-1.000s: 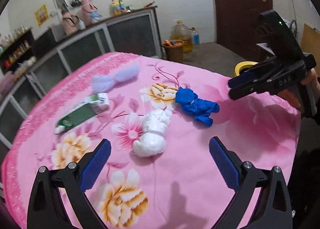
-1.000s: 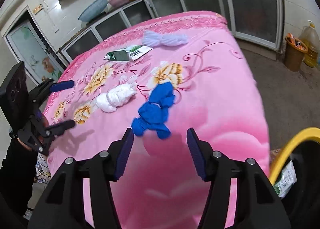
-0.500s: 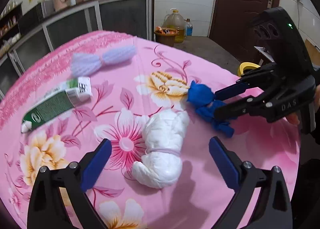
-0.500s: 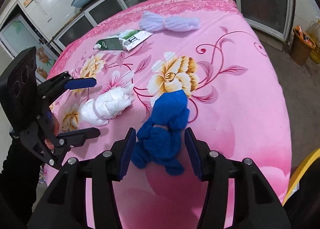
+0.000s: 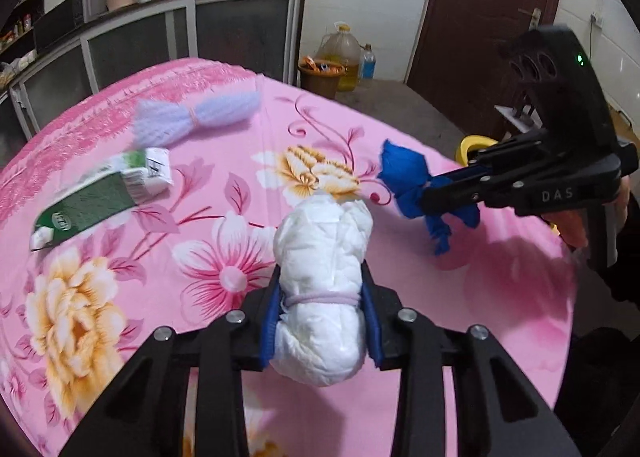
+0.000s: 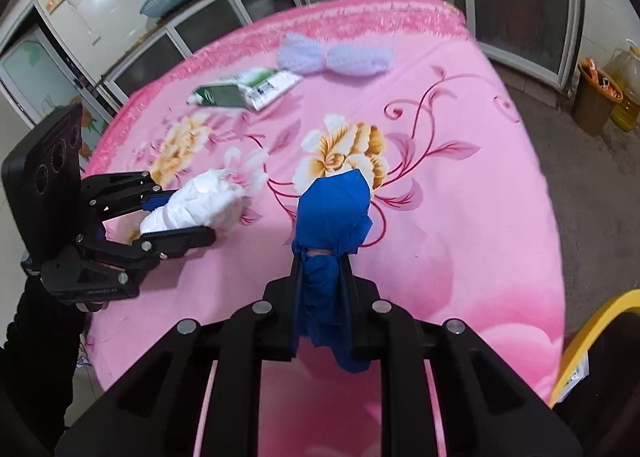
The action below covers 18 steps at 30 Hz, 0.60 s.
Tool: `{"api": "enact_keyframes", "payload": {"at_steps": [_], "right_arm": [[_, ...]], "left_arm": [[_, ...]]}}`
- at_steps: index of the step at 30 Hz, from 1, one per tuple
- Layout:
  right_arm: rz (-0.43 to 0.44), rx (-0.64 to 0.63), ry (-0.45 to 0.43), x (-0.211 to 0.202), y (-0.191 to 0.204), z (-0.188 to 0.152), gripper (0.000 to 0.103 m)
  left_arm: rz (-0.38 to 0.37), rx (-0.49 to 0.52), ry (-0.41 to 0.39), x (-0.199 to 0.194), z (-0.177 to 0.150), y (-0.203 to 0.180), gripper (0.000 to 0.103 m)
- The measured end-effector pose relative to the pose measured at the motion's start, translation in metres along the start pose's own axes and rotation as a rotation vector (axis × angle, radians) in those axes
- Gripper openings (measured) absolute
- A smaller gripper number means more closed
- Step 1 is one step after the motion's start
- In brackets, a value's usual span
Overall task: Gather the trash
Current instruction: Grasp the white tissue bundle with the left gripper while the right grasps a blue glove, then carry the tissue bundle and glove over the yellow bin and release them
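Trash is now caught twice: your left gripper (image 5: 320,321) jaws are closing on the white bundle (image 5: 324,281) and your right gripper (image 6: 322,309) jaws on the blue bundle (image 6: 332,225), both wide a second ago, so lifting comes next.

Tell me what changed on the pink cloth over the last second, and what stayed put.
Both grippers came in and are closing: the left gripper on the white bundle, the right gripper on the blue bundle. A second ago both stood open and clear of them. The green carton and the pale purple bundle lie where they were on the pink cloth.
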State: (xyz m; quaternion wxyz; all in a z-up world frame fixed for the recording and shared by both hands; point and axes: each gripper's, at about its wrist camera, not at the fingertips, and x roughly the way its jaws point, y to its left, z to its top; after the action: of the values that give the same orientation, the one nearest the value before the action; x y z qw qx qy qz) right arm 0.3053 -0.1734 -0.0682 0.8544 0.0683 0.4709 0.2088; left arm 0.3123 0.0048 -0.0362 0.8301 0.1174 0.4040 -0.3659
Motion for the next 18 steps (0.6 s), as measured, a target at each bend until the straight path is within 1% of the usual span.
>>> {"api": "enact_keyframes", "payload": {"at_steps": [7, 11, 18], "right_arm": [[-0.004, 0.011, -0.072, -0.048, -0.003, -0.019, 0.016], [-0.003, 0.035, -0.091, -0.068, -0.009, -0.035, 0.016], [0.006, 0.050, -0.110, -0.092, -0.015, -0.066, 0.016]], "left_arm": [[0.040, -0.008, -0.036, -0.037, -0.009, -0.018, 0.032], [0.057, -0.017, -0.053, -0.050, -0.017, -0.032, 0.032], [0.074, -0.021, -0.074, -0.063, -0.029, -0.068, 0.032]]}}
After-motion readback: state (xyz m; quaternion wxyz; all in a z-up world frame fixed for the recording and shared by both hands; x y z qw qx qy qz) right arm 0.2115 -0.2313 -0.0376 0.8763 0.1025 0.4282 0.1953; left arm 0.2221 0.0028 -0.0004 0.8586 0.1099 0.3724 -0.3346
